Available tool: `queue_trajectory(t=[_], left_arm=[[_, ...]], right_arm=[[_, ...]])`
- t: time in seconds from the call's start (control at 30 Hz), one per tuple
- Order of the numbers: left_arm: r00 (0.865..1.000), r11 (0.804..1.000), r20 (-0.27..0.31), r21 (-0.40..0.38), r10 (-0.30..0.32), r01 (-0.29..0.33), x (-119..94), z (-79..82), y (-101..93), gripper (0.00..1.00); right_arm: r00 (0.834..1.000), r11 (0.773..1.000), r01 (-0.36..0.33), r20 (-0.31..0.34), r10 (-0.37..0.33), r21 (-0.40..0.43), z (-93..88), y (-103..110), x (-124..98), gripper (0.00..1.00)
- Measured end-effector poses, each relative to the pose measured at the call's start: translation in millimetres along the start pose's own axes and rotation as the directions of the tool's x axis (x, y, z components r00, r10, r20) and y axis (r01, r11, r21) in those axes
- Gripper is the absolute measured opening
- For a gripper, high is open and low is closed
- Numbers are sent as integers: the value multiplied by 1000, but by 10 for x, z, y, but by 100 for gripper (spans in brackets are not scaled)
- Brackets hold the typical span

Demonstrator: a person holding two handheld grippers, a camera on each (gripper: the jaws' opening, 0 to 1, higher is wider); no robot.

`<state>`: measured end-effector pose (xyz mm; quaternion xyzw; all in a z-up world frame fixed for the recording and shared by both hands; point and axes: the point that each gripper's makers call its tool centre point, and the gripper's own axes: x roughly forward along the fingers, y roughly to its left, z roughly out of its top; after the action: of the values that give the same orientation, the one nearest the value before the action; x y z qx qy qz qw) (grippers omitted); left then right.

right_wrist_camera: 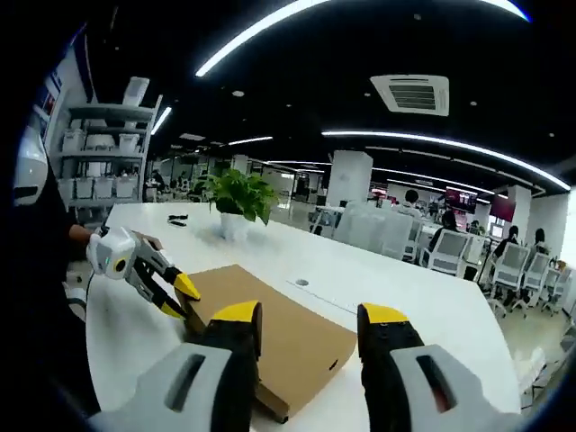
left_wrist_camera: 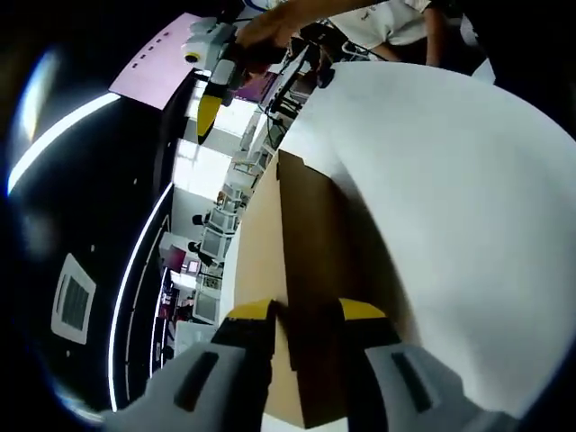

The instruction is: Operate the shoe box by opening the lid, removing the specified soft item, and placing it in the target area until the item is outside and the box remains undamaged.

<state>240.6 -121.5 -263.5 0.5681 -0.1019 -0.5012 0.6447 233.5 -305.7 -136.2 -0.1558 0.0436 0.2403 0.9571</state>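
A flat brown cardboard shoe box (right_wrist_camera: 270, 324) lies on a white table (right_wrist_camera: 405, 288) with its lid down. My left gripper (right_wrist_camera: 178, 299) comes in from the left and clamps the box's near left corner, one yellow tip on top of the lid and one at its side. In the left gripper view, the box (left_wrist_camera: 306, 252) runs away from my left gripper (left_wrist_camera: 306, 315), with its edge pinched between the jaws. My right gripper (right_wrist_camera: 310, 328) hangs open above the box's near end, holding nothing. It appears again far off as the right gripper (left_wrist_camera: 209, 108), in a person's hand (left_wrist_camera: 270, 27).
A potted green plant (right_wrist_camera: 238, 198) stands on the table beyond the box, with a small dark object (right_wrist_camera: 177, 219) to its left. A round grommet (right_wrist_camera: 301, 282) sits in the tabletop. Shelving (right_wrist_camera: 103, 153) stands at far left, office chairs (right_wrist_camera: 450, 252) at right.
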Motion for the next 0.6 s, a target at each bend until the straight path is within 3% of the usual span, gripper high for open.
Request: queue_trajectory(t=[0.27,0.37,0.43,0.5,0.57,0.6], left_arm=[[999,998,35,-55,30,-28,7,3,18,25],[998,997,42,-70,40,-37,10,1,23,24],[999,997,37,-68,35,-32,12,5,24,24],[999,997,22,-64,34,-32,17,8,27,24],[999,998,15,-55,34,-33,16,2,26,24],[999,998,15,-55,35,-34,14,-2,26,24]], right_arm=[[996,985,-1,-88,-15,-170,-97,291,58,50],[991,959,44,-110,-78,-281,-163,328,37,49],[992,953,17,-111,-53,-302,-225,503,50,49],[985,951,-22,-167,-32,-308,-354,658,93,53],[986,915,-18,-159,-51,-403,-359,724,157,55],[985,908,-21,-164,-53,-419,-371,752,178,55]])
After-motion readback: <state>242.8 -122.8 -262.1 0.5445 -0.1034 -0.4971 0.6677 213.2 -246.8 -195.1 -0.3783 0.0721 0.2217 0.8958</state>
